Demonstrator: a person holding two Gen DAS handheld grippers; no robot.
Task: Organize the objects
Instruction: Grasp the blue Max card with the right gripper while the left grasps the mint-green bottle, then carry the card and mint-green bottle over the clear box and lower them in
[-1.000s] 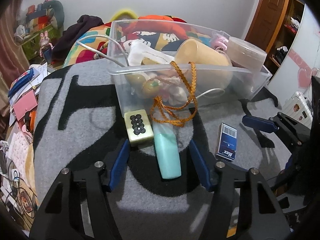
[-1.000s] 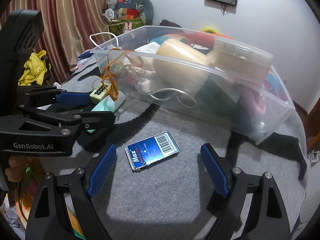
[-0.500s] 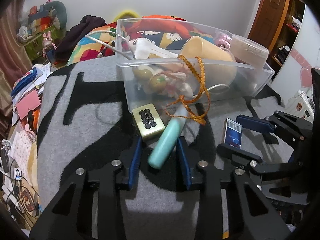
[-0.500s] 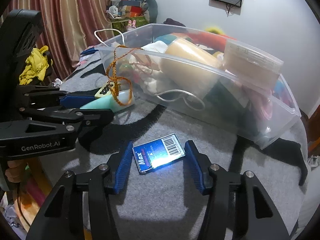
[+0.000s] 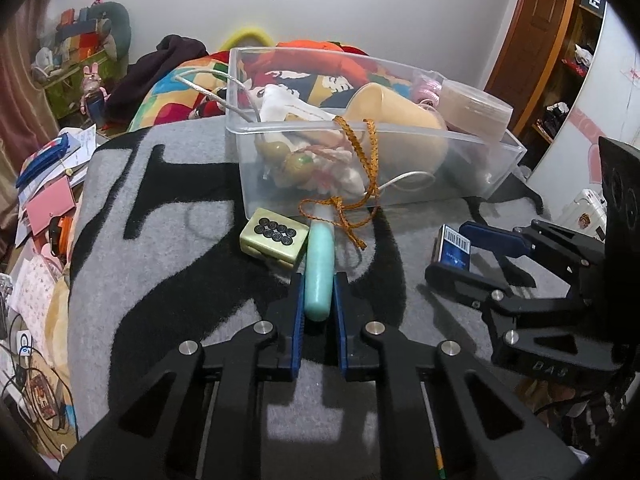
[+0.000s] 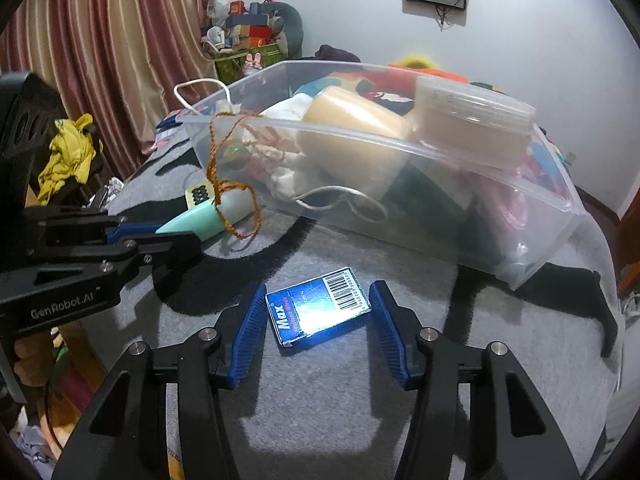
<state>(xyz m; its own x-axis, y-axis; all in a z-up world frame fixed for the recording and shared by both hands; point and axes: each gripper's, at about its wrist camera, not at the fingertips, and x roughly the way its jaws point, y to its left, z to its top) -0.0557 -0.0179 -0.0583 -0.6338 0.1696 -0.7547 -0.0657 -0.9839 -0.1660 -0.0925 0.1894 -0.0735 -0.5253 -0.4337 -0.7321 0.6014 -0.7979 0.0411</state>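
My left gripper [image 5: 318, 280] is shut on a mint-green tube [image 5: 319, 264] that lies on the grey blanket with an orange cord [image 5: 352, 184] looped over its far end. A mahjong-tile block [image 5: 275, 237] sits just left of the tube. My right gripper [image 6: 318, 292] has its jaws close around a blue "Max" box [image 6: 318, 310] lying flat on the blanket; they look to touch its ends. The clear plastic bin [image 5: 236, 136] stands behind, holding a beige cup, a round lidded tub, beads and cloth. The left gripper with the tube also shows in the right wrist view [image 6: 196, 220].
The grey-and-black blanket [image 5: 160, 272] covers the surface. Papers, cables and clutter lie off its left edge [image 5: 44, 208]. Colourful bedding and clothes lie behind the bin. Curtains hang at the left in the right wrist view [image 6: 100, 40]; a wooden door stands far right [image 5: 536, 40].
My left gripper closed fully onto the mint-green tube, which was loose between open jaws a second ago. My right gripper narrowed from wide open to hugging the blue box.
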